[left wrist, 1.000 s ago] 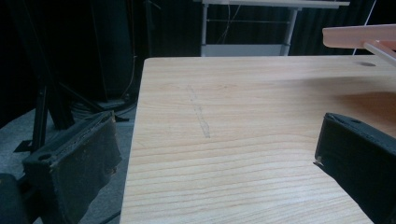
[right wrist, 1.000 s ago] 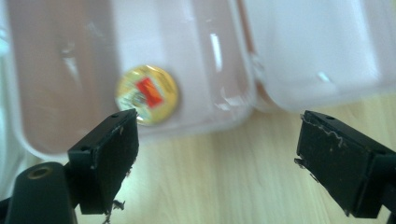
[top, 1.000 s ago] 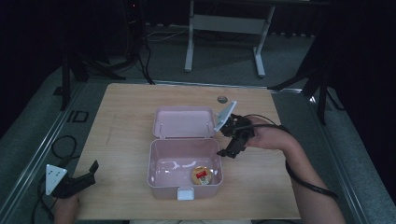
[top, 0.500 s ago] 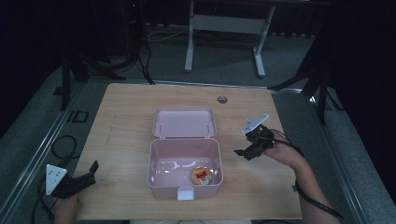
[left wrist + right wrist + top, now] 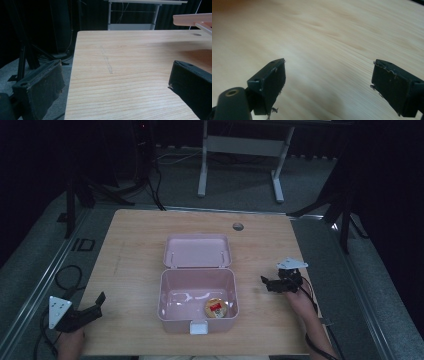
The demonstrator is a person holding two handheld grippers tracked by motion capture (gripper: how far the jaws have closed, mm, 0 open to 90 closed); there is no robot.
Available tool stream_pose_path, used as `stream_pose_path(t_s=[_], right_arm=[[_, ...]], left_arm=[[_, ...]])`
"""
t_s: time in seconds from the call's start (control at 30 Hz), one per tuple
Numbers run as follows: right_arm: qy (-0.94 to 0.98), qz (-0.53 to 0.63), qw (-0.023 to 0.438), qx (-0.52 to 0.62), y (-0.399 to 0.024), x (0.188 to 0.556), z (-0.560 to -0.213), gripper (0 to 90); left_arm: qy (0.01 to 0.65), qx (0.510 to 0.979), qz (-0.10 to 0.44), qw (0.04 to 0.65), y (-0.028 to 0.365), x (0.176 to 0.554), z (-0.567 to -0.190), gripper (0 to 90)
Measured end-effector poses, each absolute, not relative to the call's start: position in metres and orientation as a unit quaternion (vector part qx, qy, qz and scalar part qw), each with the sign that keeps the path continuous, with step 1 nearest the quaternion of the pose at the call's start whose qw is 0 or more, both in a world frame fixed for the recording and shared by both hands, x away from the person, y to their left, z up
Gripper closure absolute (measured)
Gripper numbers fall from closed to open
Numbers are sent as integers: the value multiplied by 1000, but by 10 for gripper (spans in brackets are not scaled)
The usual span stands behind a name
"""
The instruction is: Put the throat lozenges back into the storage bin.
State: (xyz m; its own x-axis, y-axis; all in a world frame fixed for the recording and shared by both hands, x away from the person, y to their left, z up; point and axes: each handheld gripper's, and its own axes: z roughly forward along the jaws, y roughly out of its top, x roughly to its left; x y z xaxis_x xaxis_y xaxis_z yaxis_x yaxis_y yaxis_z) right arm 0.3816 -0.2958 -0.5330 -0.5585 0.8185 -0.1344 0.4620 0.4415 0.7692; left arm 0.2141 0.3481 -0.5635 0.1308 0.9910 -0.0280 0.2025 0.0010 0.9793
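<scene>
A pink lidded box [image 5: 197,280] stands open mid-table, its lid [image 5: 196,251] laid back toward the far side. A small round yellow item with a red label [image 5: 215,308] lies inside near the front right corner. My right gripper [image 5: 267,284] hovers to the right of the box, open, jaws pointing left at it; in its own view the right gripper [image 5: 328,82] has bare wood between its pads. My left gripper [image 5: 98,301] rests at the table's front left corner, open and empty. In the left gripper view the left gripper [image 5: 115,82] looks across the tabletop, with the box's edge [image 5: 192,19] at top right.
The wooden table [image 5: 130,245] has a small round hole [image 5: 238,226] near its far edge. Cables [image 5: 65,275] trail on the floor at left. A white frame stand [image 5: 240,150] stands beyond the table.
My right gripper has drawn back from the box's open lid, moving right and toward the table's front. The left gripper has stayed put.
</scene>
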Motion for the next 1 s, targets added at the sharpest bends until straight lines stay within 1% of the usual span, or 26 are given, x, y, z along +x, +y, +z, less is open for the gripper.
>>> stream_pose_path(t_s=[0.03,0.17,0.43,0.5,0.63,0.7,1.0], right_arm=[[799,347,265,413,-301,381,-537,118],[774,336,279,459,-316,378,-546,118],[700,343,324,536,-345,368,-547,119],[677,338,342,557,-351,366,-546,119],[661,344,340,573,-359,366,-546,127],[656,339,347,578,-361,365,-546,128],[641,340,336,601,-369,366,-545,131]], left_arm=[[517,577,409,483,348,214,-564,3],[517,577,409,482,348,214,-564,3],[518,577,409,481,348,214,-563,3],[518,578,409,481,348,214,-563,3],[519,577,408,481,348,215,-563,3],[518,578,408,481,348,215,-563,3],[518,579,408,480,348,215,-563,3]])
